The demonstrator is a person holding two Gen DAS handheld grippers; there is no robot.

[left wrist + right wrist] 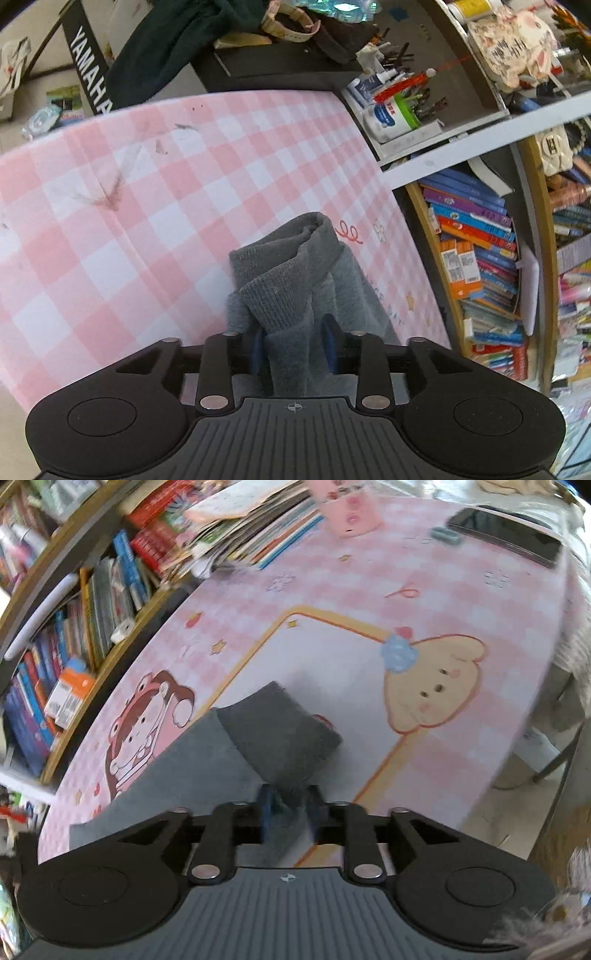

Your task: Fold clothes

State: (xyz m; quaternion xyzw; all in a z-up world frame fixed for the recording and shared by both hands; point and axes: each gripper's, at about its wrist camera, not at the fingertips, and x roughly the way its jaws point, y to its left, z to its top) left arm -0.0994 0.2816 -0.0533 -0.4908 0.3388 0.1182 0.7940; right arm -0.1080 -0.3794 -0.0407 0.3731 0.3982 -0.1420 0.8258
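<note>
At the right edge of the left view, a bookshelf (pixel 476 258) holds slanted, colourful books. A grey ribbed knit garment (pixel 291 273) lies bunched on the pink checked table (pixel 129 206). Left gripper (pixel 294 349) and right gripper (pixel 290 806) fingers each pinch its soft fabric at lower centre.

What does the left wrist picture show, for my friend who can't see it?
The left tool pinches a bunched grey garment between its blue pads, above a pink checked tablecloth. To the right stand shelves crammed with books.
</note>
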